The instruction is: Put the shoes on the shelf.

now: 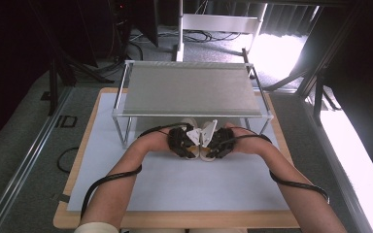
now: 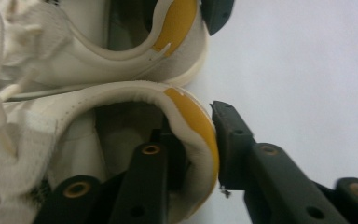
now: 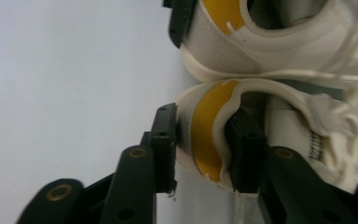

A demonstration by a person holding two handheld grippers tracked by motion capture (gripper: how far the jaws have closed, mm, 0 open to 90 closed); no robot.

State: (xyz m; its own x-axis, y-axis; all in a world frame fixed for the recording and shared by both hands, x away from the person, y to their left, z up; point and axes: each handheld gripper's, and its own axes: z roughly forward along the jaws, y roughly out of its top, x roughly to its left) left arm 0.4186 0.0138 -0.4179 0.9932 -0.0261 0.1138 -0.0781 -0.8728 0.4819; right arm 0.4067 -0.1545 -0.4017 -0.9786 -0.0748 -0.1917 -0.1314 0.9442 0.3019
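Now each gripper (image 2: 193, 154) (image 3: 200, 149) straddles a shoe's (image 2: 121, 121) (image 3: 279, 121) heel.

You were working in what looked like a lab or recording studio rather than a home. Your table (image 1: 77, 204) was a plain wooden board covered with a white sheet (image 1: 184, 184), holding a bare metal shelf rack (image 1: 192, 90). Around it stood dark aluminium frame posts (image 1: 53, 82) and black curtains (image 1: 9, 58), loose cables (image 1: 199, 35) ran over the grey carpeted floor (image 1: 14, 160), and a white stand (image 1: 218, 24) stood behind.
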